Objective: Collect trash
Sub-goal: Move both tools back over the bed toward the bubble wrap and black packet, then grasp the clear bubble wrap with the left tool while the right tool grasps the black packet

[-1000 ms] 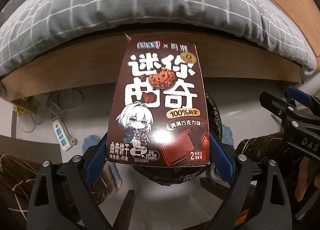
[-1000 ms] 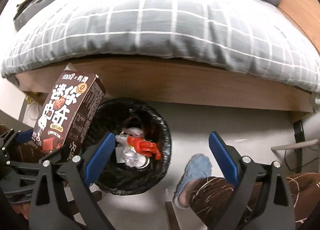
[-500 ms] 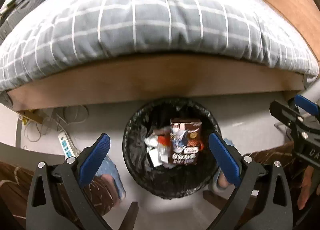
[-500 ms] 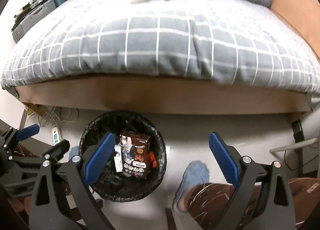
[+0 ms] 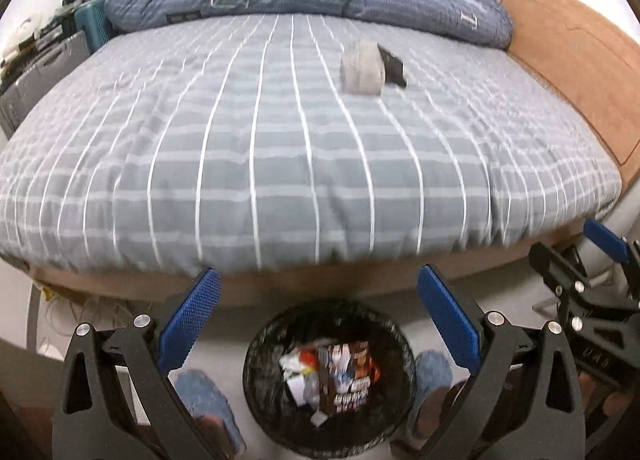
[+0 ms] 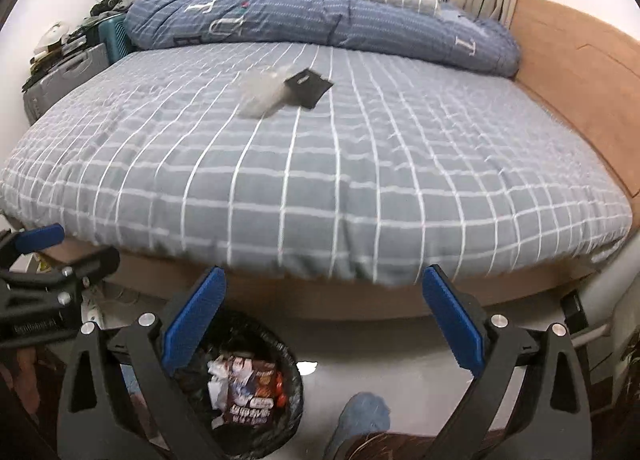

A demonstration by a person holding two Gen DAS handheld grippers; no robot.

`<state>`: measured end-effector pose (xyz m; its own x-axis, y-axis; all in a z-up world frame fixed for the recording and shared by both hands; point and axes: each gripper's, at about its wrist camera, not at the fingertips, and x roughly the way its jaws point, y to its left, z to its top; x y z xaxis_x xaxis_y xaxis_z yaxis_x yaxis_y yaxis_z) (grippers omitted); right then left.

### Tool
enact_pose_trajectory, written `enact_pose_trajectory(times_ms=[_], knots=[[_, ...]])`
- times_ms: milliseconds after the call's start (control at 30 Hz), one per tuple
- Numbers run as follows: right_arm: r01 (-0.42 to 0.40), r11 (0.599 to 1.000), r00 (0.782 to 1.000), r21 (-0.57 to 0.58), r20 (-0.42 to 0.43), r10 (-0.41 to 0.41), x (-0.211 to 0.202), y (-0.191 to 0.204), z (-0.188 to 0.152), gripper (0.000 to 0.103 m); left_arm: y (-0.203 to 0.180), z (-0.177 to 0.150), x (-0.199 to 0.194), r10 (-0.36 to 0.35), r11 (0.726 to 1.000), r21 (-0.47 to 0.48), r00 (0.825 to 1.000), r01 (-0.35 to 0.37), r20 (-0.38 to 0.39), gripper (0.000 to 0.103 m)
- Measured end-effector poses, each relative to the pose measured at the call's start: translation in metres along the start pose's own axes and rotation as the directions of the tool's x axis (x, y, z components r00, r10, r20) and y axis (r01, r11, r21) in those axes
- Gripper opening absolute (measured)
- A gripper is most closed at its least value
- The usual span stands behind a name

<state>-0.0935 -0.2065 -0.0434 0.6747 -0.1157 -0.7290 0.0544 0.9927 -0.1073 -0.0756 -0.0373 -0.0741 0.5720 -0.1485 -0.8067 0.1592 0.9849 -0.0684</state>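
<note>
A wide bed (image 5: 304, 164) with a grey checked cover filled most of what I saw; on it lay a crumpled clear wrapper (image 6: 262, 94) touching a small black card (image 6: 308, 87). On the floor at the bed's foot stood a round bin (image 5: 256, 360) lined with a black bag, holding the brown cookie box (image 5: 344, 378) among white and red scraps. My left tool (image 5: 318, 334) had just finished spreading its jaws, nothing between them. My right tool (image 6: 324, 334) also stood apart and empty.
</note>
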Motion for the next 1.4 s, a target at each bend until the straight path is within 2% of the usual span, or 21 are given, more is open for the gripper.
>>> enact_pose_trajectory(times_ms=[200,633,1033,1167,1233,1267,1300,1333,1367,1400], knots=[[0.029,0.999,0.999,0.036,0.037,-0.03,0.02,-0.017,0.031,0.095,-0.007,0.036,0.019,0.0,1.0,0.011,0.999,-0.001,0.037,0.097],[0.013,0.994,1.0,0.112,0.003,-0.013,0.087,-0.04,0.087,0.095,-0.023,0.115,0.071,0.012,0.998,0.053,0.996,-0.017,0.088,0.097],[0.059,0.987,0.998,0.151,-0.008,-0.058,0.136,-0.067,0.137,0.095,-0.032,0.176,0.137,-0.006,0.998,0.068,0.998,0.001,0.068,0.097],[0.071,0.986,0.997,0.152,-0.012,-0.07,0.154,-0.076,0.153,0.095,-0.046,0.188,0.164,-0.007,0.994,0.107,0.999,0.003,0.04,0.094],[0.072,0.986,0.997,0.149,-0.015,-0.071,0.162,-0.078,0.16,0.095,-0.051,0.192,0.171,-0.026,0.993,0.117,0.999,0.023,0.03,0.085],[0.072,0.986,0.997,0.148,-0.016,-0.07,0.166,-0.08,0.163,0.095,-0.053,0.194,0.176,-0.041,0.991,0.125,0.999,0.039,0.017,0.077],[0.071,0.986,0.997,0.149,-0.017,-0.069,0.169,-0.08,0.166,0.095,-0.055,0.195,0.179,-0.049,0.99,0.132,0.999,0.048,0.006,0.064],[0.069,0.986,0.998,0.15,-0.018,-0.067,0.173,-0.081,0.17,0.095,-0.056,0.196,0.183,-0.058,0.989,0.136,0.998,0.059,-0.009,0.056],[0.065,0.987,0.998,0.148,-0.018,-0.063,0.177,-0.08,0.174,0.095,-0.056,0.197,0.186,-0.068,0.988,0.139,0.997,0.071,-0.024,0.039],[0.062,0.987,0.998,0.145,-0.017,-0.06,0.18,-0.078,0.179,0.095,-0.055,0.197,0.187,-0.084,0.986,0.139,0.996,0.087,-0.03,0.032]])
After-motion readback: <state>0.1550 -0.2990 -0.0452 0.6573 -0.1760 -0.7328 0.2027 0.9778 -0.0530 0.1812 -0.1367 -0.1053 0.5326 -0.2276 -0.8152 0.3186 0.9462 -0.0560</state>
